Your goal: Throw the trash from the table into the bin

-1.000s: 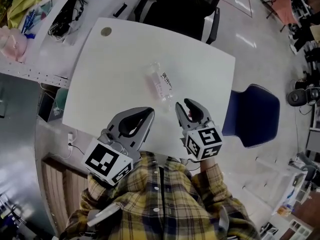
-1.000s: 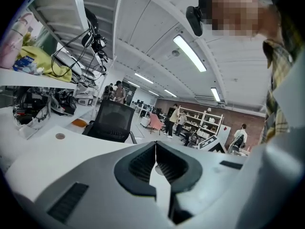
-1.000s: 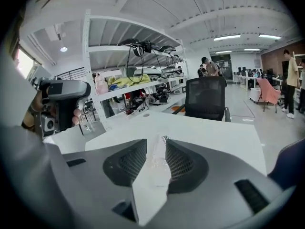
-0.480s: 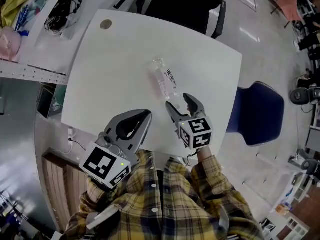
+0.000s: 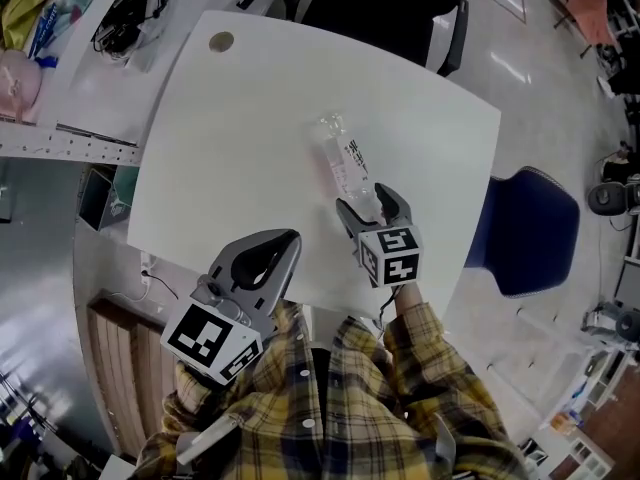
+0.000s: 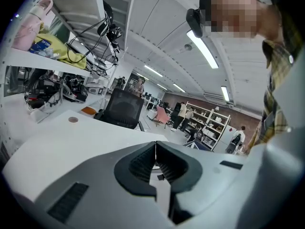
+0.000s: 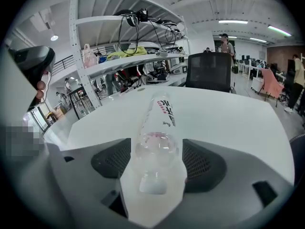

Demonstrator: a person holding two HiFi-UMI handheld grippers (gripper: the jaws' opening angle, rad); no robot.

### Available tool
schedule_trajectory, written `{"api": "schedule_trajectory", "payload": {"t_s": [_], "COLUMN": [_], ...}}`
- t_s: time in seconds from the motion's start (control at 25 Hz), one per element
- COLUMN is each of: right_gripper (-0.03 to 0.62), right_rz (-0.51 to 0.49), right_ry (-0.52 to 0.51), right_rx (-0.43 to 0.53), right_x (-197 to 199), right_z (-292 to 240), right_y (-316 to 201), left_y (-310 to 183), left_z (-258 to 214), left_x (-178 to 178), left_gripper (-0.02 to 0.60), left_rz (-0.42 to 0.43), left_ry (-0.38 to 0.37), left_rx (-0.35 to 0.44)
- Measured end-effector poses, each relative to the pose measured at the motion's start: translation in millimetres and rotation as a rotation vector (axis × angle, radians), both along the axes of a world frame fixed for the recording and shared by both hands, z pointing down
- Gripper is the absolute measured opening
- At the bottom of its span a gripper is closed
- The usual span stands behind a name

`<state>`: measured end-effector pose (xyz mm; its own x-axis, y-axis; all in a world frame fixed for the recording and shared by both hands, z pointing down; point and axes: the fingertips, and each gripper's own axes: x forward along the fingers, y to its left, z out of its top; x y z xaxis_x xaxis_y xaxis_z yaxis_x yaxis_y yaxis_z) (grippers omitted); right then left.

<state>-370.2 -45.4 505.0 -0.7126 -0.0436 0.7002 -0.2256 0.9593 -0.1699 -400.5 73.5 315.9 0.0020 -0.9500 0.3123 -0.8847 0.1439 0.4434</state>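
Note:
A clear plastic bottle (image 5: 343, 160) with a printed label lies on its side on the white table (image 5: 230, 138). Its cap end points towards me. My right gripper (image 5: 368, 204) stands over that near end. In the right gripper view the bottle (image 7: 156, 128) lies between the two dark pads (image 7: 112, 158) with a thin gap on each side. The jaws have just been opening and stand wide. My left gripper (image 5: 268, 258) hangs at the table's near edge, jaws shut with nothing in them (image 6: 156, 143).
A dark blue object (image 5: 528, 230), possibly a bin or a seat, stands on the floor right of the table. A black office chair (image 5: 385, 3) is at the far side. A shelf bench with cables (image 5: 120, 28) runs along the left.
My right gripper has moved forward to the bottle and opened its jaws, which now straddle the bottle's near end. The left gripper stays shut and has barely shifted.

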Motion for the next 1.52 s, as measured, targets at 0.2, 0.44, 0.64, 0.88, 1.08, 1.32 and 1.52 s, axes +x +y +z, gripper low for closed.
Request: {"api": "schedule_trajectory", "payload": {"t_s": [0.2, 0.44, 0.64, 0.88, 1.08, 1.32, 1.52], "right_gripper": [0.314, 0.296, 0.293, 0.293, 0.293, 0.293, 0.293], "right_rz": [0.027, 0.053, 0.07, 0.13, 0.208, 0.31, 0.366], "right_ry": [0.013, 0.046, 0.028, -0.006, -0.049, -0.093, -0.109], "right_rx": [-0.02, -0.015, -0.011, -0.01, 0.012, 0.02, 0.022], "right_x": [-3, 2, 0, -2, 4, 32, 60], "right_z": [10, 13, 2, -23, -45, -70, -84], "right_y": [0, 1, 1, 5, 0, -5, -5], "left_y": [4, 4, 1, -12, -32, -49, -56], "left_z": [5, 2, -6, -22, -29, -33, -43], "left_x": [-2, -4, -7, -7, -2, 24, 49], "left_gripper": [0.011, 0.011, 0.011, 0.011, 0.011, 0.011, 0.011], "left_rz": [-0.001, 0.007, 0.042, 0.151, 0.265, 0.39, 0.443], "left_ry": [0.009, 0.014, 0.01, -0.001, -0.004, 0.011, 0.013], "left_rx": [-0.002, 0.016, 0.047, 0.097, 0.128, 0.151, 0.173]}}
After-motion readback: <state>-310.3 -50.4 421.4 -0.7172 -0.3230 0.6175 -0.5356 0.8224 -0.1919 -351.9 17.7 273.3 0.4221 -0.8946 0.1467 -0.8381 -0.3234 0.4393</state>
